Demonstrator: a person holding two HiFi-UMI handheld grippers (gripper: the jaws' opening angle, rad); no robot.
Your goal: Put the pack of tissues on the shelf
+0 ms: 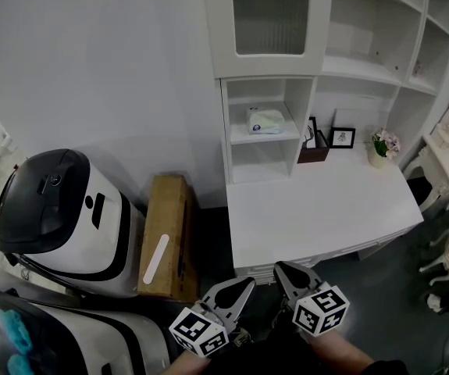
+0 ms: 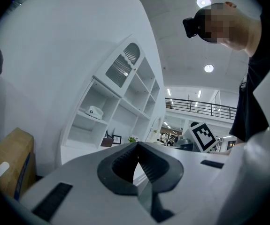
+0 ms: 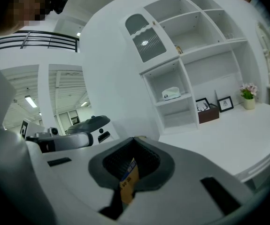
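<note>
Left gripper [image 1: 246, 285] and right gripper [image 1: 281, 269] sit at the bottom edge, jaws together, empty; the pack of tissues [image 1: 266, 120] lies well apart on a shelf [image 1: 244, 140], upper middle.

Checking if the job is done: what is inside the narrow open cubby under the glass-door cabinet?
A pale soft pack of tissues lies on the middle shelf of the narrow white cubby. Anything behind the pack is hidden.

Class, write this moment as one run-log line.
tissues: on shelf | left gripper: shut, empty | right gripper: shut, empty | both short of desk
</note>
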